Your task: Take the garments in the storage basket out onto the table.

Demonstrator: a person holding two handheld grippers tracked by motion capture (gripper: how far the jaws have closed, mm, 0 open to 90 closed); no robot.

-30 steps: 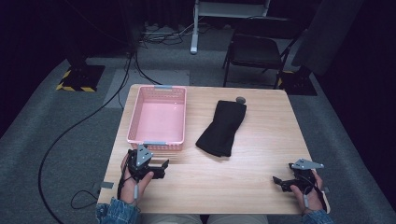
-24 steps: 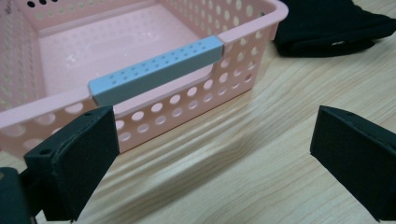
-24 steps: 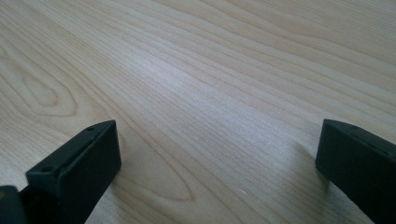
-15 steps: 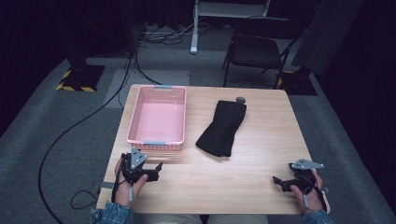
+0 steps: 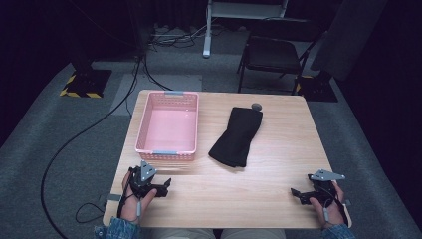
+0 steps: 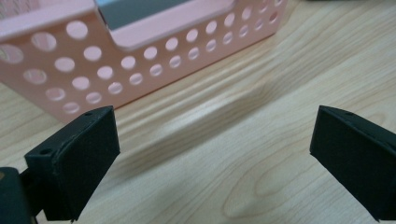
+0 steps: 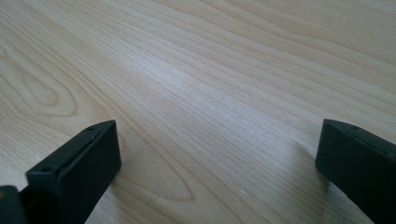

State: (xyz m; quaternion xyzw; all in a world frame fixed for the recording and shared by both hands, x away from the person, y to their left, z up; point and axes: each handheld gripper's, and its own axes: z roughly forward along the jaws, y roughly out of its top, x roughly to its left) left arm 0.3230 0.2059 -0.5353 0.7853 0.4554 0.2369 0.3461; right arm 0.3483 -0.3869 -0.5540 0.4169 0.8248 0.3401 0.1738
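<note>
Left tongs pulled back toward surface edge, off pink basket; both tongs spread apart, right tongs resting.

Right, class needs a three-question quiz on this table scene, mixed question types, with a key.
1. True or false: the pink basket has something lying in it.
2. Which thing lies nearer the black cloth: A) the small grey round object, B) the left tongs, C) the right tongs?
3. What surface lies between the open jaws of the right tongs in the right gripper view?

Key: 1. False, its floor is bare. 2. A, at the cloth's far end. 3. The wooden table.
</note>
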